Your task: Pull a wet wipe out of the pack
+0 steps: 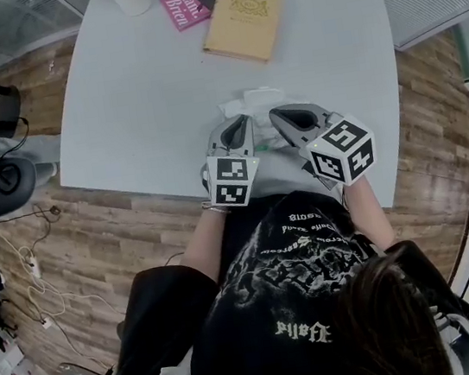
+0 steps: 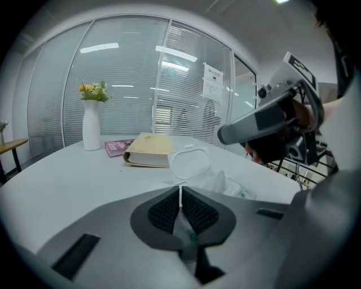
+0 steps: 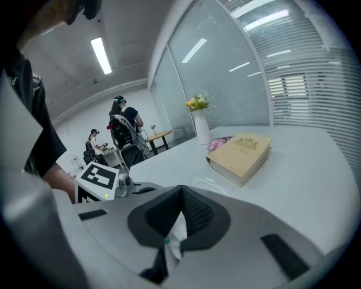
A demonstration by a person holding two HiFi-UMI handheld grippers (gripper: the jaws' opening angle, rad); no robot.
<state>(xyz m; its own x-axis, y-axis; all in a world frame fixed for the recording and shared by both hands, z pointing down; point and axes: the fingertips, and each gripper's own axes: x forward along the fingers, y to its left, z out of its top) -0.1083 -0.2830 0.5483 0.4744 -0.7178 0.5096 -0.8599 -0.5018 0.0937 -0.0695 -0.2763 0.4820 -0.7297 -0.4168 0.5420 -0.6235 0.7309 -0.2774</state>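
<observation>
Left tongs (image 1: 244, 120) and right tongs (image 1: 274, 113) both clamp the wipe pack (image 1: 255, 100) near the edge of the table (image 1: 136, 110).

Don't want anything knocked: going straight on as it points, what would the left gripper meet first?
Probably the wet wipe pack's open lid, just ahead of the left gripper; the tan book lies beyond it, though depth is unclear.

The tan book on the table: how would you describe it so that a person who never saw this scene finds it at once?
Start at the white table and look to its far side, beyond the wet wipe pack. The tan book lies flat there, next to a pink book. Only it has a plain tan cover with a gold emblem.
</observation>
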